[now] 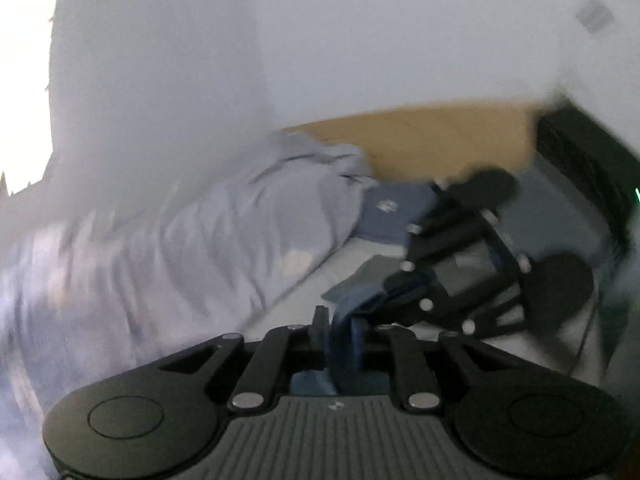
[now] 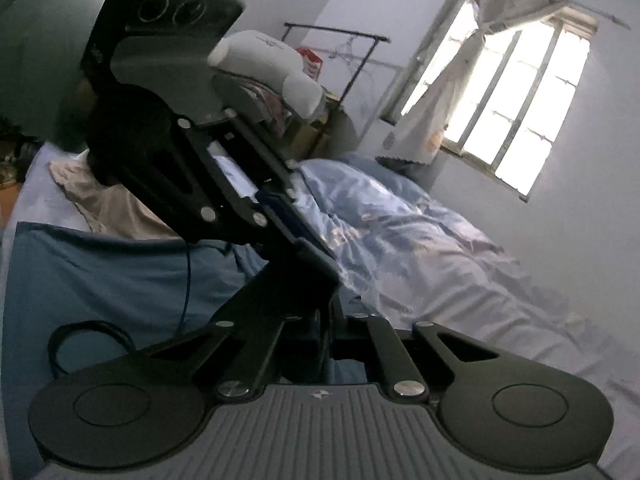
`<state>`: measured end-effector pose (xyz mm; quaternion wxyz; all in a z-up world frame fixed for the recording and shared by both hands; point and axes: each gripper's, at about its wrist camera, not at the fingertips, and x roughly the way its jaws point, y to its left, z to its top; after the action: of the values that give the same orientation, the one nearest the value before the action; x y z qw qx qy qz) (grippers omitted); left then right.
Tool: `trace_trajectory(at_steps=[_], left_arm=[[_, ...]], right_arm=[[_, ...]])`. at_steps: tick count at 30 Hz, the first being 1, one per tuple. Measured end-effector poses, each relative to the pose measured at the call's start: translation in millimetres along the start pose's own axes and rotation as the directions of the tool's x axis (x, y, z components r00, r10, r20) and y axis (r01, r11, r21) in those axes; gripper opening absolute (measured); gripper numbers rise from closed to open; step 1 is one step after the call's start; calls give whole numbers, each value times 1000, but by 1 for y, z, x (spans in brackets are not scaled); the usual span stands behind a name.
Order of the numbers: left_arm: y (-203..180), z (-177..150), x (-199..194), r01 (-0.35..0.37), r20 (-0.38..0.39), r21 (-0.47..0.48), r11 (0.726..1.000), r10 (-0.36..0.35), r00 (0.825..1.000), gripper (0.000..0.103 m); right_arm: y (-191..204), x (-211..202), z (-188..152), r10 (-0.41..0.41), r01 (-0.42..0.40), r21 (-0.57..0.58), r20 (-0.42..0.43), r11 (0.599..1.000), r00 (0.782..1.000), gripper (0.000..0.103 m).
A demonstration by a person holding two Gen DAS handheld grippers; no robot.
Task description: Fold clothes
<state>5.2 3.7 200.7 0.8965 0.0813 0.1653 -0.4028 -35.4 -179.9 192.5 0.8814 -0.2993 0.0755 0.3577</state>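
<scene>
Left wrist view shows the left gripper (image 1: 338,326) clenched on a fold of the blue cotton garment (image 1: 362,296), with the right gripper (image 1: 404,280) pinching the same edge just beside it. Behind them the garment lies on the bed; the crumpled pale-blue quilt (image 2: 400,236) lies alongside.

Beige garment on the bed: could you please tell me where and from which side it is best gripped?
Probably the beige garment's pointed corner, coming in over the blue garment: that corner lies exposed on the bed, while the left gripper hides the opposite side in the right wrist view.
</scene>
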Motion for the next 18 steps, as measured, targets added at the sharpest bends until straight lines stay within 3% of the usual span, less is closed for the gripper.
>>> trace_trajectory(at_steps=[1,2,3,4,6,7,8,11,13,15,16,18], left_arm=[[6,-11,-5,-4,22,-122,993,7,1000,15],[11,-25,-11,0,44,-254,967,12,999,18],[13,-41,-17,14,68,-382,924,13,998,24],[16,-57,-23,30,91,-503,864,18,996,32],[16,-90,-33,101,151,-700,707,9,988,41],[18,-103,-38,143,187,-762,631,3,982,46],[17,-117,-41,193,234,-820,539,7,972,47],[13,-158,-42,364,385,-909,203,76,920,60],[14,-180,-39,449,446,-894,7,119,887,63],[12,-199,-28,495,479,-858,-140,134,868,63],[12,-207,-27,508,487,-842,-184,149,861,63],[9,-216,-20,527,497,-813,-247,179,849,63]], right_arm=[[5,2,0,-2,2,0,-13,1000,1000,3],[8,4,1,-7,7,-6,-29,1000,1000,3],[13,7,4,-14,13,-17,-42,1000,999,3],[18,8,6,-21,19,-28,-52,999,998,3],[25,6,10,-43,40,-48,-68,998,997,3],[30,2,10,-45,41,-61,-68,997,997,3],[33,2,12,-45,40,-70,-70,997,997,3],[46,5,13,-71,61,-114,-81,992,994,3],[54,3,12,-92,82,-118,-81,990,992,3],[64,-1,10,-109,98,-126,-83,987,991,3],[70,-3,8,-117,105,-133,-85,986,989,3],[79,-8,4,-129,117,-131,-89,984,988,3]])
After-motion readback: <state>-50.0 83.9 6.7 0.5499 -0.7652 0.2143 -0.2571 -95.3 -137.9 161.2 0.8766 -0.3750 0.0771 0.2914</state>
